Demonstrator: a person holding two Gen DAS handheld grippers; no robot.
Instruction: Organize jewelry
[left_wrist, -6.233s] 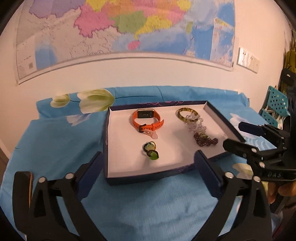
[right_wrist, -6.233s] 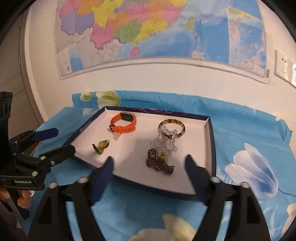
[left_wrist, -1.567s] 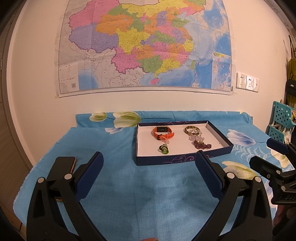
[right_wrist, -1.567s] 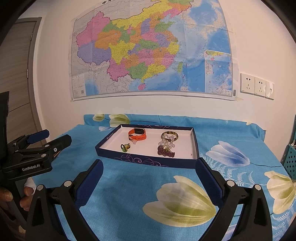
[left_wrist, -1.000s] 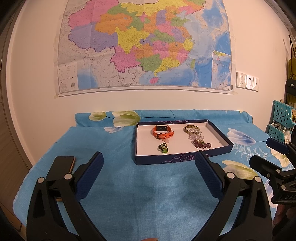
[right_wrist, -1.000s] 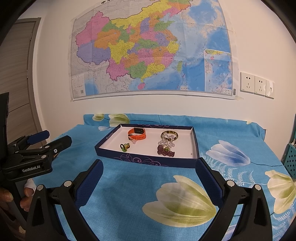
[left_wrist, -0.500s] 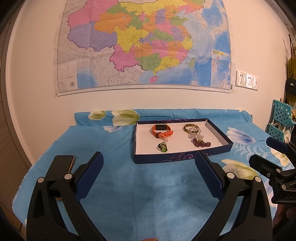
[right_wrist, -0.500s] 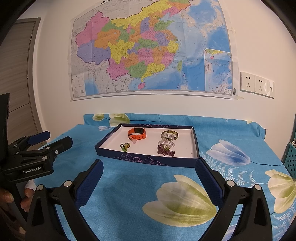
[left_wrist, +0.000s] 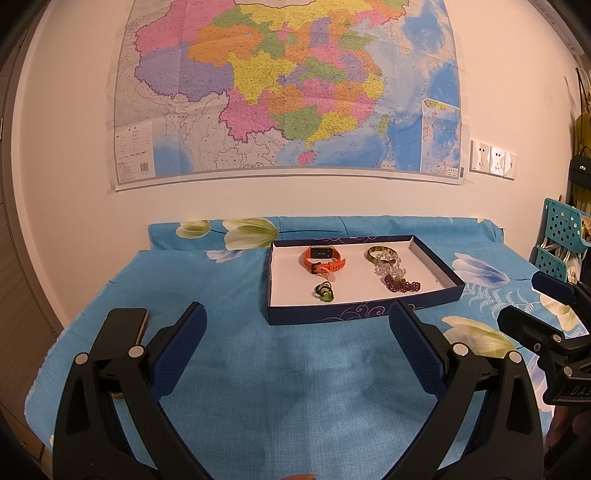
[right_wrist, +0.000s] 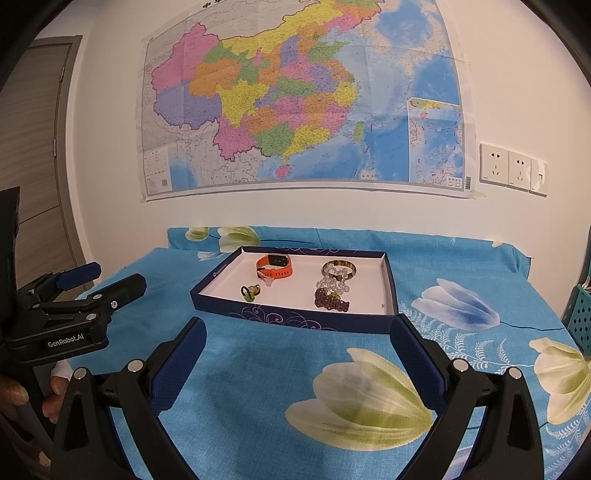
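Both grippers had drawn back from the tray (left_wrist: 364, 308) since the earlier close view. The left gripper (left_wrist: 297, 336) and right gripper (right_wrist: 298, 345) hovered with fingers wide apart, empty. The orange watch (left_wrist: 323, 258), bangle (left_wrist: 382, 254) and bead bracelets (left_wrist: 400, 284) lay inside the tray near the tabletop's far edge. The tangled beads could snag and drag out together.

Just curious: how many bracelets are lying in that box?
3, all at the tray's right: yellow-green bangle at back, clear beaded bracelet overlapping it, purple beaded bracelet nearest.
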